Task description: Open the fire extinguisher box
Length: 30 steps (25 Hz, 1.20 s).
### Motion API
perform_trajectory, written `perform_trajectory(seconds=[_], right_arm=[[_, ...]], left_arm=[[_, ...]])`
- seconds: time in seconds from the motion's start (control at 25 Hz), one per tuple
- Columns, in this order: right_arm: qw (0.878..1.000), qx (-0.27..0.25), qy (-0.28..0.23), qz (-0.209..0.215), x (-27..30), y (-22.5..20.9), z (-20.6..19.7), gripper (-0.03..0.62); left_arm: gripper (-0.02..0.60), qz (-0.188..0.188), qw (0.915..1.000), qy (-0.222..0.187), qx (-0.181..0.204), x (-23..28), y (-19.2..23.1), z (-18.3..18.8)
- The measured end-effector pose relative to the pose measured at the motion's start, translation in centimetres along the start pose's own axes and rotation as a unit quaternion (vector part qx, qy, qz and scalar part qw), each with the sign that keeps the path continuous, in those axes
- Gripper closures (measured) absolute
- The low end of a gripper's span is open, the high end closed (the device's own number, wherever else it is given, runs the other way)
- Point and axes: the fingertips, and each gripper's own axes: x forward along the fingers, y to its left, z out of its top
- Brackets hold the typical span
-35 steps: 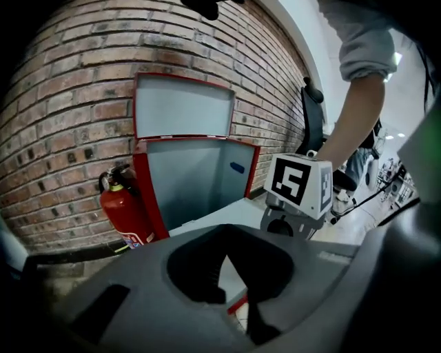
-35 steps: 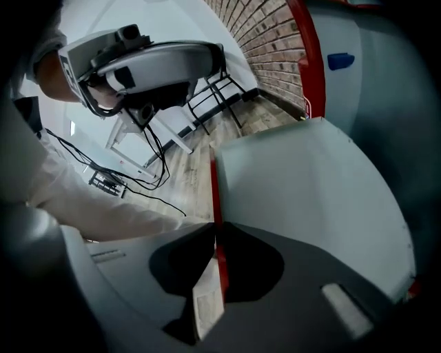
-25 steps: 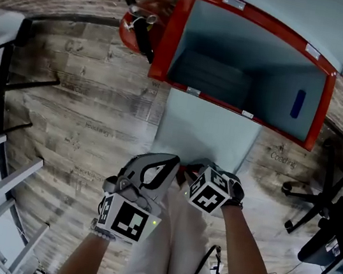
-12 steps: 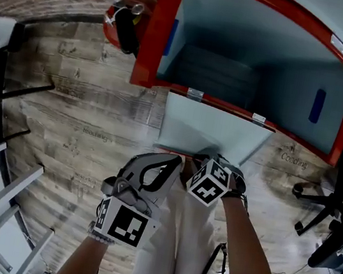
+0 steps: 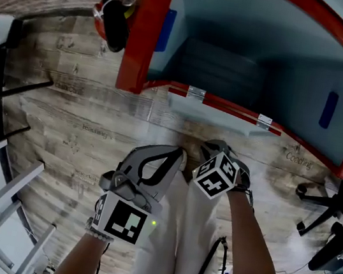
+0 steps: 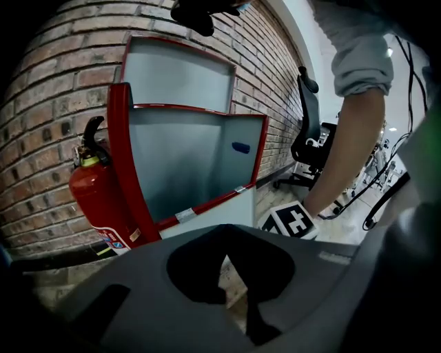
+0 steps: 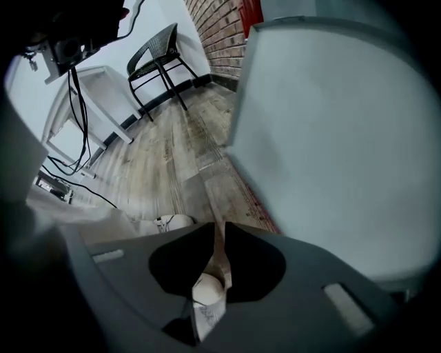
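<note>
The fire extinguisher box (image 5: 148,33) stands on the wooden floor (image 5: 76,124) with its back to the brick wall (image 6: 55,76). Its red-framed mouth faces out into the room, toward the person. In the left gripper view its height and width look much alike, so no long axis can be named.

The door (image 6: 220,210) is hinged along the bottom edge by two metal hinges (image 5: 196,93). It is swung out and down, with its free edge pointing at the person. Whether it touches the floor cannot be told. A second pale panel (image 6: 179,72) with a red rim stands up above the box, against the bricks.

Inside the box are pale blue-grey walls, a ribbed bottom, and a blue patch (image 5: 328,109) on the right-hand wall. The red fire extinguisher (image 6: 96,200) stands upright outside, just beside the box's left wall, by the bricks.

The right claw (image 7: 219,238) points steeply down just beside the door's edge, with the door's pale face filling the view to its right. Its jaws have just been parting and stand a narrow slit apart. They are released, and only floor and a pale rounded shape below show through the slit.

The left claw (image 6: 224,248) hangs near the right one, aimed at the box. It is clenched tip to tip on nothing.

A black office chair (image 6: 306,131) stands further along the wall.
</note>
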Motion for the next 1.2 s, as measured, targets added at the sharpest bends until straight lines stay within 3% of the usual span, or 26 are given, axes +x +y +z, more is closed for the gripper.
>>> perform_trajectory(seconds=[0.12,0.24,0.44,0.56,0.84,1.2], right_arm=[[1.000,0.005,-0.006,-0.004,-1.2,-0.2,-0.1,0.571],[0.998,0.050,-0.033,-0.014,-3.4,-1.0,0.3,0.588],[0.983,0.151,-0.104,-0.027,-9.3,-2.1,2.1,0.588],[0.973,0.181,-0.139,-0.034,-13.3,-2.8,3.4,0.588],[0.957,0.197,-0.205,-0.061,-23.9,-3.7,6.8,0.588],[0.944,0.190,-0.257,-0.078,-35.9,-1.9,9.5,0.588]], left_arm=[[0.583,0.003,1.0000,0.002,-0.003,-0.1,0.0,0.5],[0.583,0.007,1.0000,-0.001,0.002,-0.4,0.1,1.7],[0.583,0.016,0.9998,-0.004,-0.005,-1.9,-0.2,4.4],[0.583,0.022,0.9997,-0.014,-0.004,-3.0,-0.4,6.9],[0.583,0.016,0.9995,-0.027,-0.001,-6.4,-1.8,13.2],[0.583,0.020,0.9991,-0.034,0.015,-11.6,-3.3,20.7]])
